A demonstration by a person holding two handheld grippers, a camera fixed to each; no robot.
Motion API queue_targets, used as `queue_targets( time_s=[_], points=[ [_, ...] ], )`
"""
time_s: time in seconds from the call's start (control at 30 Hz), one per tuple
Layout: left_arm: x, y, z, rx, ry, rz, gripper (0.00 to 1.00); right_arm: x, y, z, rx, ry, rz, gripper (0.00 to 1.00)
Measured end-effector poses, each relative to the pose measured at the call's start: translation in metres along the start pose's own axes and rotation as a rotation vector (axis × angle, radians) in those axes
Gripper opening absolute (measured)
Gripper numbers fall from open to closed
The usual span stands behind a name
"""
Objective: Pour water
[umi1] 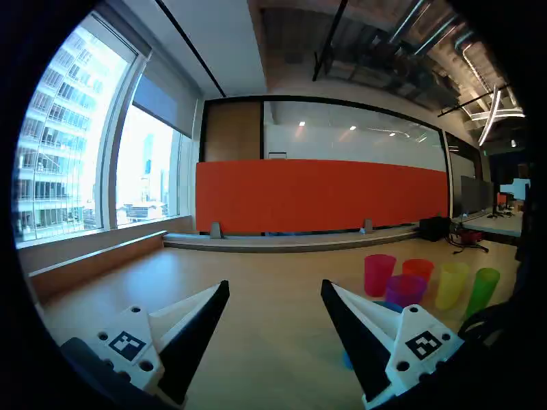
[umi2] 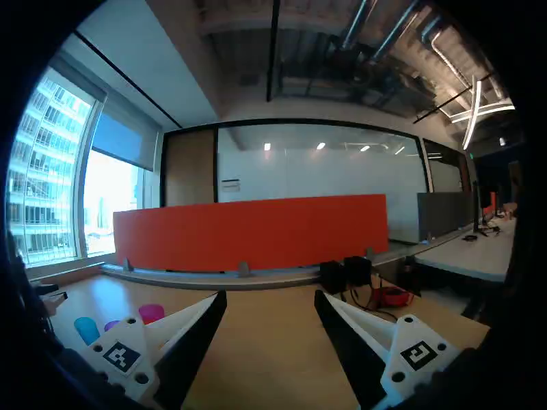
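Left gripper view: wide tabletop (umi1: 273, 294), cups (umi1: 405, 290) rightward

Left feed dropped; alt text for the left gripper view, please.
The left gripper is open and empty above a wooden table. Ahead to its right stand a pink cup, purple cup, orange cup, yellow cup and green cup.

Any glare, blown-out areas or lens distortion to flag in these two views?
Left gripper view: window blown out white, its frame bowed by the fisheye; coloured cups sharp, evenly lit. Right gripper view: window likewise overexposed, small bright spots on the glass wall, ceiling dim.
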State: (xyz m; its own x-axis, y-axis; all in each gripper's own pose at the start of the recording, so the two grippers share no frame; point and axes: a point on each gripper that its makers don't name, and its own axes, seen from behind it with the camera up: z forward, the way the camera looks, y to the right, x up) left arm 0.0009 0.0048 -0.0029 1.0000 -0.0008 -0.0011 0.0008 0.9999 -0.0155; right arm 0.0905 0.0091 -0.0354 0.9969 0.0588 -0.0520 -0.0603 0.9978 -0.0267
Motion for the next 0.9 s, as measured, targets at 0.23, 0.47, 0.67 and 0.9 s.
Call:
queue_targets(
  time_s=[0.23,0.47,0.67,0.9],
  points=[
    [0.0,-0.0001,0.0005,-0.002,-0.001,0.0,1.0,0.0013,0.0014,-0.0017,0.001,0.002,-0.004,0.99],
    [-0.0004,-0.0001,0.0005,-0.003,-0.001,0.001,1.0,0.0016,0.0025,-0.003,0.005,0.006,-0.012,0.99],
    [-0.0003,0.0007,0.0004,-0.003,-0.001,0.001,1.0,0.0049,0.0001,-0.0051,0.011,0.018,-0.037,0.99],
    [-0.0001,0.0001,0.0008,-0.003,-0.001,0.001,1.0,0.0016,-0.0072,-0.0017,0.021,0.035,-0.09,0.99]
  ],
)
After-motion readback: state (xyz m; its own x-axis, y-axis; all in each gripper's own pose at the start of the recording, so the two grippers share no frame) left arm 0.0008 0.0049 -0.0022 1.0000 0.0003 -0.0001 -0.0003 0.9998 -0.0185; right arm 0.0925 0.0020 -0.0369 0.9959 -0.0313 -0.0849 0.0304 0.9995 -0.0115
